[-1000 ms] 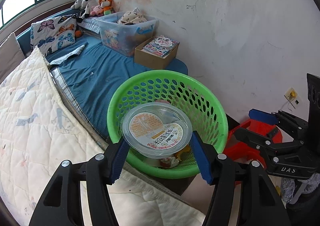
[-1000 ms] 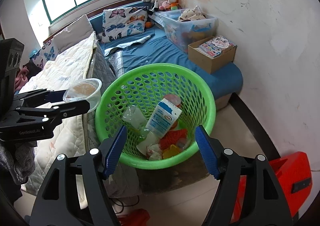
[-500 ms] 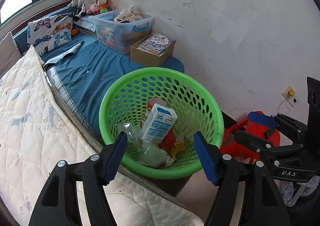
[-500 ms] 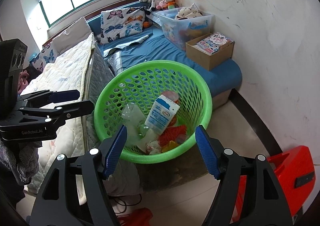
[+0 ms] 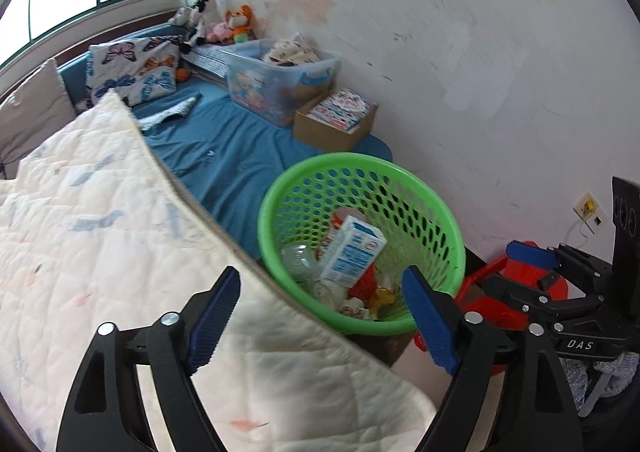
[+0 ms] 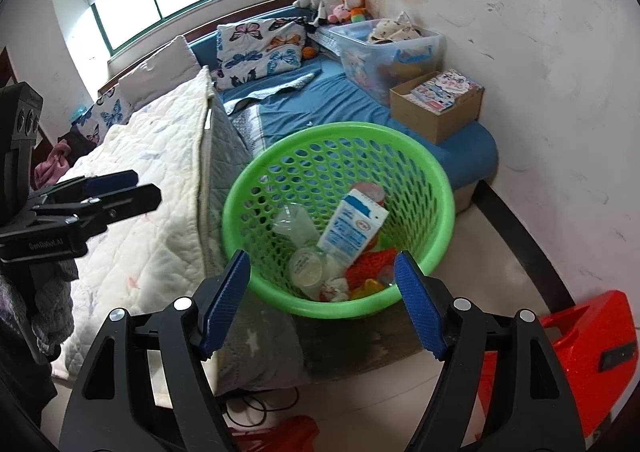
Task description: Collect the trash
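A green perforated basket (image 5: 344,158) (image 6: 340,128) stands beside the bed and holds trash. In it are a white-and-blue milk carton (image 5: 352,252) (image 6: 352,228), a clear lidded bowl (image 6: 306,268), a red wrapper (image 6: 372,264) and other scraps. My left gripper (image 5: 320,312) hangs over the quilt's edge, left of the basket. Its jaws are opening, with nothing between them. It also shows at the left of the right wrist view (image 6: 146,184). My right gripper (image 6: 322,292) hovers at the basket's near rim, jaws opening and empty.
A white quilt (image 5: 100,232) covers the bed, with a blue sheet (image 5: 224,156) behind it. On the sheet stand a clear storage bin (image 5: 280,84) and a cardboard box of books (image 5: 336,124). A red stool (image 6: 592,332) sits on the floor at the right, a cable (image 6: 260,404) below.
The left gripper let go of the lidded bowl, which now lies in the basket. It opened wider and drew back left over the quilt. The right gripper barely moved.
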